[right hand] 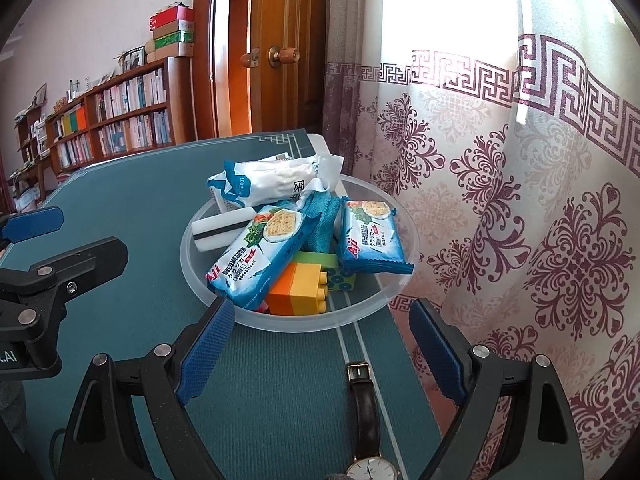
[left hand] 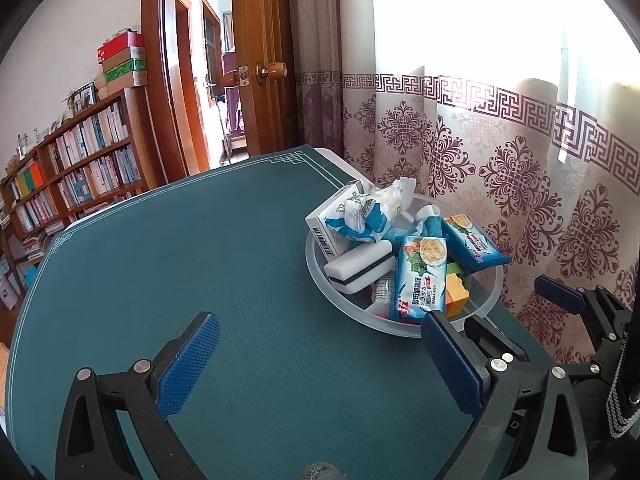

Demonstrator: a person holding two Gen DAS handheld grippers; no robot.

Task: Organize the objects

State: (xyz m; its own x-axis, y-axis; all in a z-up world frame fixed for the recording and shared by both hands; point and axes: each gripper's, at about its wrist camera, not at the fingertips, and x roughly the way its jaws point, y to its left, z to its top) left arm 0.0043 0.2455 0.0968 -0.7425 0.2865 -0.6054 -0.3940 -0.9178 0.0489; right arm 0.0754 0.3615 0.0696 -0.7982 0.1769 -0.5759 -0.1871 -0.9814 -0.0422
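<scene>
A clear plastic bowl (right hand: 392,288) stands on the teal table mat (left hand: 200,264), near the curtain. It holds two blue cracker packets (right hand: 260,256), a white eraser block (right hand: 218,232), orange and yellow toy bricks (right hand: 300,290), a teal cloth (right hand: 320,220) and a white swab pack (right hand: 272,180). The bowl also shows in the left wrist view (left hand: 320,276). A wristwatch with a dark strap (right hand: 366,412) lies on the mat between my right gripper's fingers. My right gripper (right hand: 320,352) is open and empty, just before the bowl. My left gripper (left hand: 320,364) is open and empty, left of the bowl.
A patterned curtain (right hand: 520,200) hangs close along the table's right edge. A wooden door (left hand: 260,60) and a bookshelf (left hand: 80,168) stand beyond the table. The right gripper shows at the right edge of the left wrist view (left hand: 580,320).
</scene>
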